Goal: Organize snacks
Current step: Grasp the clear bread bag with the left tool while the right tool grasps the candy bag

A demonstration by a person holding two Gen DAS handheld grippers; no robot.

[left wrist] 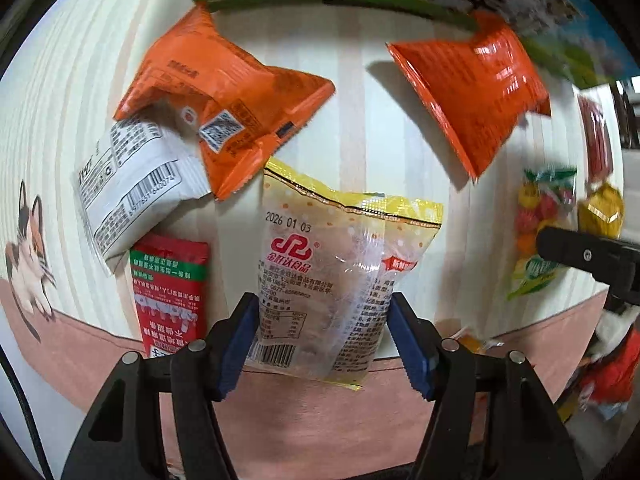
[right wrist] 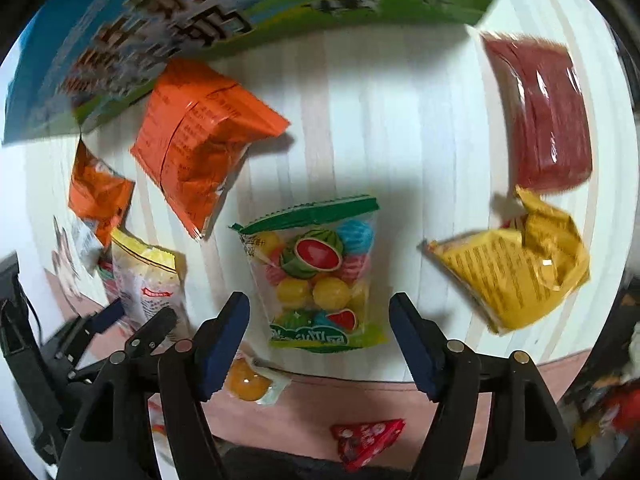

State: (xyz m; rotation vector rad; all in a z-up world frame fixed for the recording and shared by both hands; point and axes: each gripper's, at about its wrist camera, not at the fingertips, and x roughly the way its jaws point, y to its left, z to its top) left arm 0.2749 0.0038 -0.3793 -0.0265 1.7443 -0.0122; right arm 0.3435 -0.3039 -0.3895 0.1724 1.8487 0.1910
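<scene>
A clear packet with a yellow top and red logo (left wrist: 332, 264) lies between the blue pads of my left gripper (left wrist: 324, 332), which press on its two sides. In the right wrist view a clear bag of coloured fruit candies with a green top (right wrist: 320, 272) lies flat on the white striped mat (right wrist: 380, 120). My right gripper (right wrist: 318, 328) stands over its lower half, and both pads stand a little clear of the bag's edges. That same candy bag (left wrist: 540, 216) shows at the right of the left wrist view.
Two orange packets (left wrist: 224, 92) (left wrist: 472, 96), a white barcode packet (left wrist: 132, 188) and a red-green sachet (left wrist: 170, 288) lie around. A yellow packet (right wrist: 516, 272), a dark red packet (right wrist: 544, 112), a jelly cup (right wrist: 248, 380) and a printed box (right wrist: 240, 8) surround the right gripper.
</scene>
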